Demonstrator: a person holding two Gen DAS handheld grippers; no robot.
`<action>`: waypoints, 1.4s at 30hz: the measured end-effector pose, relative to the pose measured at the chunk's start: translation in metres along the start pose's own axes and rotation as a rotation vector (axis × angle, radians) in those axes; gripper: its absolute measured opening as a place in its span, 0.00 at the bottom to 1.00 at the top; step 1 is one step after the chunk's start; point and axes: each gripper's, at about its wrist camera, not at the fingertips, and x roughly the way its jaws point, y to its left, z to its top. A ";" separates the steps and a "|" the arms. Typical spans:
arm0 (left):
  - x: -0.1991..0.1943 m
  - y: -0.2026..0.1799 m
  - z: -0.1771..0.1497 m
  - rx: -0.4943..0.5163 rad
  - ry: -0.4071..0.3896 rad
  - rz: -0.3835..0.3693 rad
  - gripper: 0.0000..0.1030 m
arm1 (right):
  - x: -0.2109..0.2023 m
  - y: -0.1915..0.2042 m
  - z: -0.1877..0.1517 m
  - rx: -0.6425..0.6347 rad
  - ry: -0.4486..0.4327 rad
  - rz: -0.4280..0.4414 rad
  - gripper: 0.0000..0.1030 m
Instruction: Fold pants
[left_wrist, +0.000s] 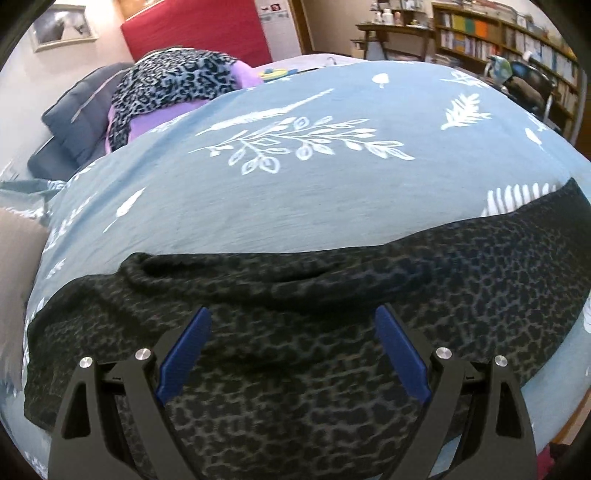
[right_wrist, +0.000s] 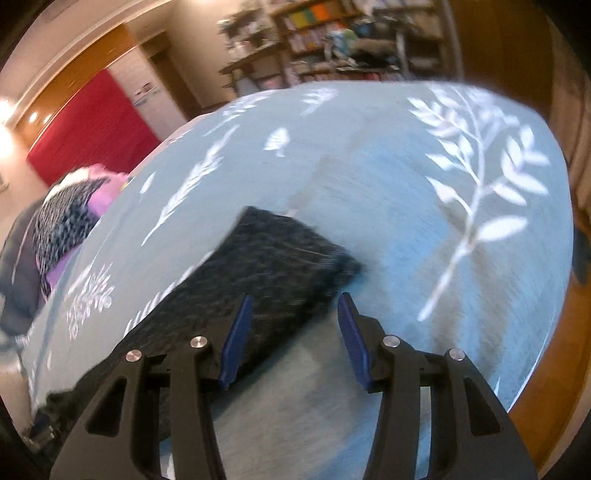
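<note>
Through my left view, the pants (left_wrist: 295, 314) lie stretched across the bedspread (left_wrist: 295, 192), dark and leopard-spotted, with a rumpled ridge along their far edge. My left tongs (left_wrist: 293, 325) hang just over them, spread wide and holding nothing, I think so I can pick a spot on that ridge. Beyond the pants sit a pile of clothes (left_wrist: 173, 85) and a grey pillow (left_wrist: 74, 122). Through my right view, which is blurred, my right tongs (right_wrist: 295, 310) are parted and empty too, poised over the pants' narrow end (right_wrist: 288, 254). No containers show.
</note>
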 end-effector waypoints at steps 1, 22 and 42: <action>0.001 -0.002 0.001 0.001 0.003 -0.006 0.88 | 0.004 -0.008 0.001 0.045 0.006 0.021 0.48; 0.000 -0.001 -0.004 -0.039 0.026 -0.025 0.88 | 0.020 -0.012 0.019 0.174 -0.003 0.194 0.09; -0.016 0.038 -0.011 -0.148 0.005 -0.022 0.88 | -0.070 0.155 -0.011 -0.226 -0.034 0.506 0.08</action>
